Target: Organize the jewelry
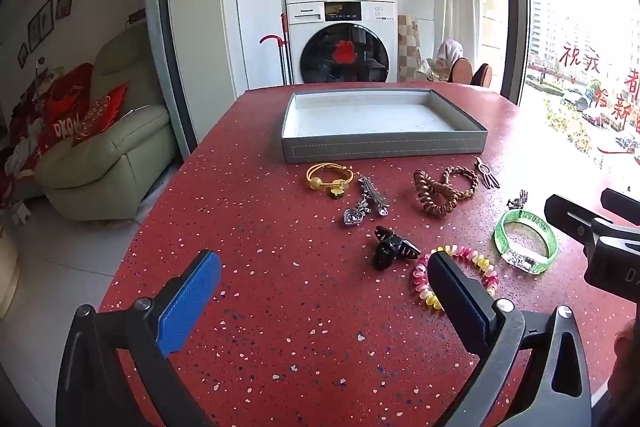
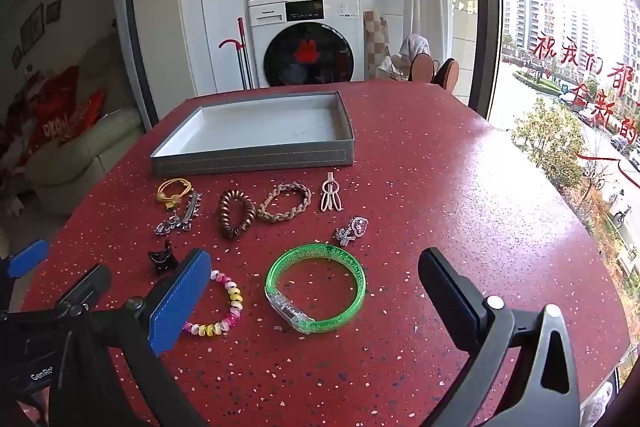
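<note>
Red speckled stone forms the tabletop (image 2: 440, 167) under both my grippers, with a stacked white washer and dryer (image 2: 306, 7) against the wall beyond it. At the far side sits a shallow grey rectangular tray (image 2: 256, 157) with a pale lining, nothing inside it. The jewelry lies spread on the tabletop in front of the tray: a yellow cord bracelet (image 2: 173, 191), a silver rhinestone hair clip (image 2: 188, 215), a brown spiral hair tie (image 2: 236, 214) touching a braided tan rope bracelet (image 2: 285, 207), a rose-gold metal hairpin (image 2: 330, 191), and a small silver sparkly charm (image 2: 352, 230). Nearer me are a black claw clip (image 2: 162, 257), a pink-and-yellow spiral hair tie (image 2: 224, 305), and a translucent green plastic bangle (image 2: 316, 289). My left gripper (image 1: 324, 277) is spread wide above the tabletop, holding nothing. My right gripper (image 2: 316, 277) is likewise spread wide and holds nothing, the green bangle lying between its fingers in view.
</note>
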`<state>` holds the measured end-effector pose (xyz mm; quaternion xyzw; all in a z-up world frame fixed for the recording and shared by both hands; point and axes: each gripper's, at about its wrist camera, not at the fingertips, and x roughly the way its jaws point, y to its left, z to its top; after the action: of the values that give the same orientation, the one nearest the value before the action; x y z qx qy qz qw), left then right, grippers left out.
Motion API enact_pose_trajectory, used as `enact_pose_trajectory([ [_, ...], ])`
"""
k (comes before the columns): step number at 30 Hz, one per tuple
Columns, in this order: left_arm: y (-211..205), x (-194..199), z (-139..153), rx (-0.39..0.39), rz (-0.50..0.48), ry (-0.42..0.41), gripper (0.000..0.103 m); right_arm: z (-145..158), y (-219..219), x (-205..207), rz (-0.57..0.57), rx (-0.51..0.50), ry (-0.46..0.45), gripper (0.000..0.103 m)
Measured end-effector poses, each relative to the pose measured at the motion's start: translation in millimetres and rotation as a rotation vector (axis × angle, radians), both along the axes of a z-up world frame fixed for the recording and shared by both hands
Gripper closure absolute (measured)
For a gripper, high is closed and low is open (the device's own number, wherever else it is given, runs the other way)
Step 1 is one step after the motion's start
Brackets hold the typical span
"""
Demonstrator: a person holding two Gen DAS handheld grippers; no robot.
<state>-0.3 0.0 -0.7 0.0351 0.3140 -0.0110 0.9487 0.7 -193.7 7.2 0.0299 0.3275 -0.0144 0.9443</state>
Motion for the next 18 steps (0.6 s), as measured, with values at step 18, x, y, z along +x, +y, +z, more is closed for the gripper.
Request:
enact_pose_trajectory([
  [18, 3, -4, 6, -0.019, 0.004, -0.016, 0.000, 8, 6, -3, 0.025, 0.002, -0.033, 0.000],
])
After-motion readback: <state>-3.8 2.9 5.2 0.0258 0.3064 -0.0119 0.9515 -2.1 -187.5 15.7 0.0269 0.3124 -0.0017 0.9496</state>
